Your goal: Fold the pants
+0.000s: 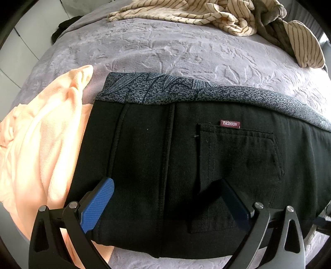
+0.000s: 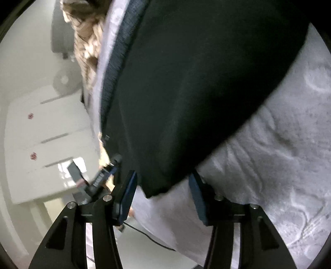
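Both tongs spread wide, black pants (image 1: 186, 165) lying between their fingers

Pants (image 1: 186, 155) on blanket (image 1: 165, 51), shirt (image 1: 41, 134) left, striped garment (image 1: 206, 12) behind

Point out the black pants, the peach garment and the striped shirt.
black pants (image 1: 144, 157): left wrist view, seat panel beside the back pocket.
peach garment (image 1: 41, 132): left wrist view, crumpled middle.
striped shirt (image 1: 186, 12): left wrist view, bunched middle.

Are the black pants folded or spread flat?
Folded: the black pants form a compact stacked block, with thick layered edges on the grey blanket.
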Available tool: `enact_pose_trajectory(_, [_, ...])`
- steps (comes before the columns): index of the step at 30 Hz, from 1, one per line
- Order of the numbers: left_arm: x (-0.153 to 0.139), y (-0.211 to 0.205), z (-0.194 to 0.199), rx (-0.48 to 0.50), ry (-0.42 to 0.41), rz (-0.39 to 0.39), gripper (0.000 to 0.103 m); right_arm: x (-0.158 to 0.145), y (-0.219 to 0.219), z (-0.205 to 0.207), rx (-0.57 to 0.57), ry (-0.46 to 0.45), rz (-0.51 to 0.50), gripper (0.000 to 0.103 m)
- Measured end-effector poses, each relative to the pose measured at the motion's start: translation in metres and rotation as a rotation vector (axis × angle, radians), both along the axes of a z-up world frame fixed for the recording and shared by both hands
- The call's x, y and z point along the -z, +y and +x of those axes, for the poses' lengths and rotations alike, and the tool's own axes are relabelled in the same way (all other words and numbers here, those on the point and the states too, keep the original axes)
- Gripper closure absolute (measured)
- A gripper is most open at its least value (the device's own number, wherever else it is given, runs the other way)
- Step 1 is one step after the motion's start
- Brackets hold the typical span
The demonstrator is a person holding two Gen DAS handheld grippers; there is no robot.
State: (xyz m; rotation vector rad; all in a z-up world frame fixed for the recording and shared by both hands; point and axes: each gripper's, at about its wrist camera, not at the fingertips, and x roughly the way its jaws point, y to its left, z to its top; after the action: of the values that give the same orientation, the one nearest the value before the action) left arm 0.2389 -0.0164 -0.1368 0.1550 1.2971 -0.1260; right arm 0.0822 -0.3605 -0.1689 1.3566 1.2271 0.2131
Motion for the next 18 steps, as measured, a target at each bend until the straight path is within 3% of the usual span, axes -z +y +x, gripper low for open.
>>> enact_pose_trajectory(6, [0.0, -0.001, 0.002, -0.001, 0.009, 0.001, 0.001, -0.006, -0.003, 0.006, -0.019, 0.007, -0.004, 0.055])
enact_pose_trajectory(11, [0.001, -0.002, 0.002, -0.003, 0.01, 0.004, 0.001, 0.004, -0.006, 0.005, 0.017, 0.045, -0.026, 0.056])
enact_pose_trajectory(12, [0.0, -0.002, 0.002, -0.003, 0.012, 0.004, 0.001, 0.009, -0.003, 0.009, 0.035, 0.061, -0.024, 0.065])
enact_pose_trajectory(13, [0.0, -0.002, 0.002, 0.0, 0.016, 0.002, 0.001, 0.009, -0.005, 0.01, 0.04, 0.079, -0.032, 0.086])
enact_pose_trajectory(14, [-0.001, -0.002, 0.002, 0.003, 0.017, 0.001, 0.001, 0.006, -0.006, 0.012, 0.036, 0.082, -0.04, 0.086])
enact_pose_trajectory(16, [0.0, -0.001, 0.002, 0.011, 0.013, -0.007, 0.001, -0.014, -0.005, 0.01, 0.003, 0.003, -0.067, 0.088])
enact_pose_trajectory(18, [0.002, -0.002, 0.0, 0.015, 0.004, -0.004, 0.001, -0.022, -0.004, 0.004, -0.059, -0.019, -0.156, 0.088])
